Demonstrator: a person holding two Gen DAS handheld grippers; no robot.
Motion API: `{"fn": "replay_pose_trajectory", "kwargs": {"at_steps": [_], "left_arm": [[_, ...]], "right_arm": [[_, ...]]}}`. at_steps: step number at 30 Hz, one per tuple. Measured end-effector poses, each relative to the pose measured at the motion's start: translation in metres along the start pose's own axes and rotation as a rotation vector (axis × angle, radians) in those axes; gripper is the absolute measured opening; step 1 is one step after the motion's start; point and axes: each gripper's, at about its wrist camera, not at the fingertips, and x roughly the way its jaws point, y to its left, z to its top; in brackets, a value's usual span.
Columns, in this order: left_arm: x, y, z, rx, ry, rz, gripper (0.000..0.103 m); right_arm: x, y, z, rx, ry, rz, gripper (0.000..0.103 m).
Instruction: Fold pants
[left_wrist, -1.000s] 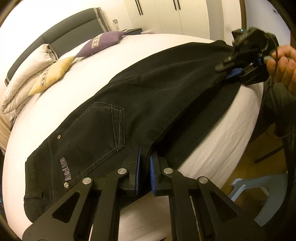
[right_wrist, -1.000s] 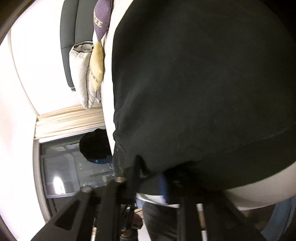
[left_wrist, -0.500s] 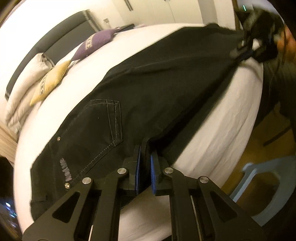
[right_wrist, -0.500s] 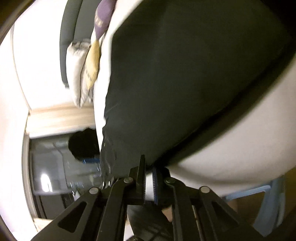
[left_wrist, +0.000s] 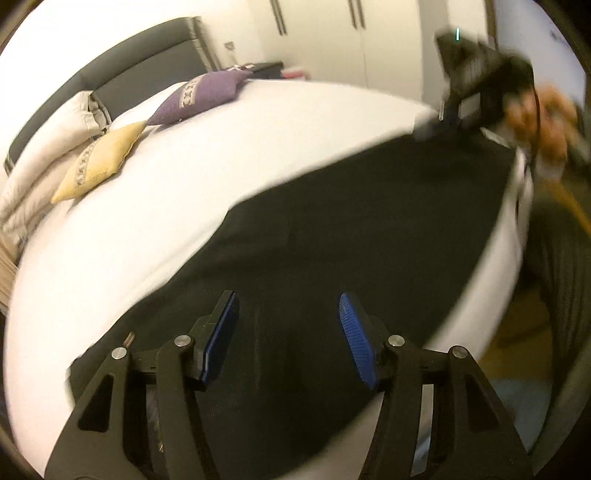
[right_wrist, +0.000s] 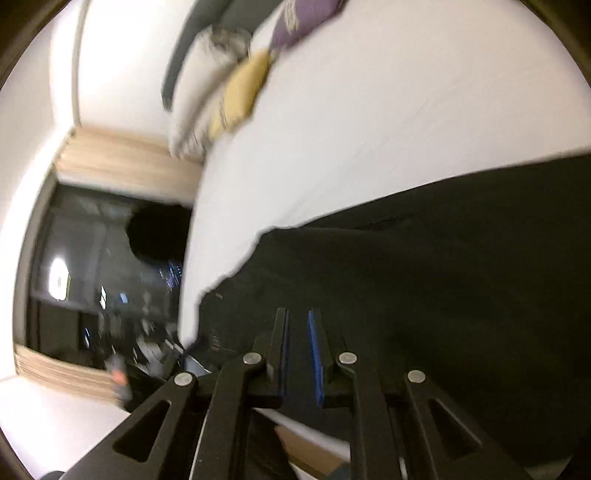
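- The black pants (left_wrist: 332, 258) lie flat as a long dark band along the near edge of the white bed (left_wrist: 221, 177).
- The left gripper (left_wrist: 288, 332) hovers over them, jaws opening, nothing clamped.
- The right gripper (right_wrist: 297, 354) has its jaws opening, a narrow gap, the fabric lying beyond its 2 pads.

The pants (left_wrist: 332, 266) are plain black, spread across a white bed (left_wrist: 258, 140). At the upper left of the frame lie a purple cushion (left_wrist: 201, 96) and a yellow cushion (left_wrist: 99, 160), each with a pale patterned band, beside a cream quilt (left_wrist: 44, 155) and a dark grey headboard (left_wrist: 140, 70). The jaws carry blue pads (left_wrist: 352, 332).
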Motion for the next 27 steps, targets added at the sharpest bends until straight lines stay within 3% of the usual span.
{"fn": "replay_pose_trajectory", "kwargs": {"at_steps": [2, 3, 5, 6, 8, 9, 11, 14, 16, 18, 19, 20, 22, 25, 27], "left_arm": [[0.036, 0.002, 0.012, -0.011, 0.041, 0.008, 0.055], [0.063, 0.004, 0.013, -0.015, 0.104, 0.011, 0.055], [0.090, 0.007, 0.010, -0.029, 0.166, -0.001, 0.056], [0.090, 0.009, 0.010, -0.045, 0.150, -0.007, 0.057], [0.087, 0.015, 0.010, -0.072, 0.134, -0.001, 0.063], [0.087, 0.018, 0.010, -0.081, 0.130, 0.001, 0.063], [0.088, 0.019, 0.009, -0.090, 0.128, -0.002, 0.064], [0.088, 0.018, 0.006, -0.092, 0.115, 0.010, 0.066], [0.080, 0.013, -0.009, -0.103, 0.098, 0.016, 0.069], [0.079, 0.013, -0.013, -0.111, 0.086, 0.018, 0.070], [0.078, 0.014, -0.014, -0.113, 0.079, 0.021, 0.070], [0.076, 0.014, -0.016, -0.113, 0.074, 0.025, 0.072], [0.075, 0.014, -0.019, -0.119, 0.064, 0.026, 0.073], [0.075, 0.018, -0.024, -0.143, 0.049, 0.025, 0.076], [0.073, 0.016, -0.024, -0.142, 0.047, 0.030, 0.076]], "right_arm": [[0.021, -0.029, 0.018, 0.061, -0.002, -0.096, 0.013], [0.019, -0.055, 0.024, 0.102, -0.030, -0.141, 0.000], [-0.005, -0.092, 0.034, 0.189, -0.146, -0.076, 0.000], [-0.024, -0.104, 0.037, 0.225, -0.223, -0.090, 0.000], [-0.067, -0.108, 0.036, 0.220, -0.401, -0.284, 0.005], [-0.083, -0.107, 0.035, 0.212, -0.440, -0.326, 0.007], [-0.098, -0.100, 0.036, 0.191, -0.415, -0.291, 0.007], [-0.088, -0.055, 0.031, 0.003, -0.308, -0.275, 0.012], [-0.074, -0.045, 0.026, -0.026, -0.240, -0.166, 0.024], [-0.059, -0.056, 0.025, 0.001, -0.188, -0.204, 0.026], [-0.053, -0.074, 0.026, 0.039, -0.173, -0.265, 0.015], [-0.055, -0.095, 0.025, 0.074, -0.177, -0.281, 0.000], [-0.067, -0.123, 0.024, 0.142, -0.228, -0.205, 0.000], [-0.112, -0.129, 0.020, 0.166, -0.402, -0.401, 0.000], [-0.132, -0.124, 0.017, 0.197, -0.454, -0.439, 0.006]]}}
